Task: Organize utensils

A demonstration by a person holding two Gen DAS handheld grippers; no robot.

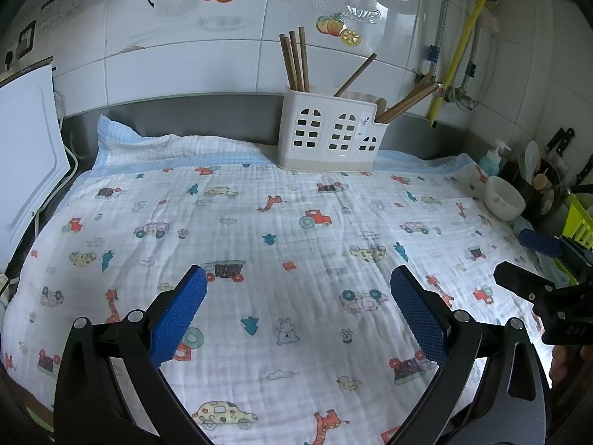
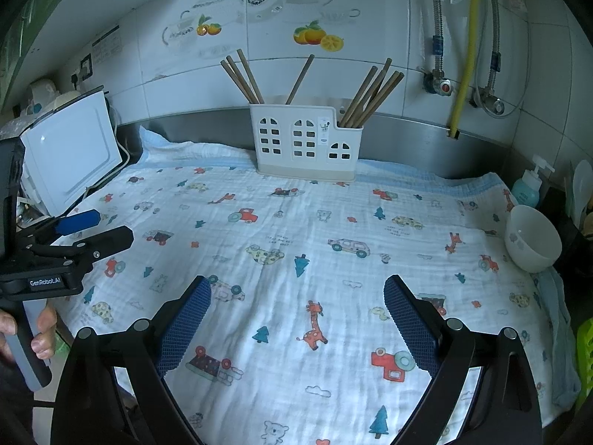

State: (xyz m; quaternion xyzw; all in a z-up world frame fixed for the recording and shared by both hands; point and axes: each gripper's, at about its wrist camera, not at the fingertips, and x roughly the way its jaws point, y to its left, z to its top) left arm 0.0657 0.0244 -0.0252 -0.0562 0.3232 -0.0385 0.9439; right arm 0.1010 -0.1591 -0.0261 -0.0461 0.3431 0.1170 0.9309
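Note:
A white utensil holder with window cut-outs stands at the back of the counter on a printed cloth; it also shows in the right wrist view. Several brown chopsticks stand in its compartments, some upright at the left, one in the middle, several leaning right. My left gripper is open and empty above the cloth. My right gripper is open and empty above the cloth. Each gripper shows at the edge of the other's view.
A white bowl sits at the cloth's right edge, with a soap pump bottle behind it. A white appliance stands at the left. Pipes and valves run on the tiled wall. A green rack is at the far right.

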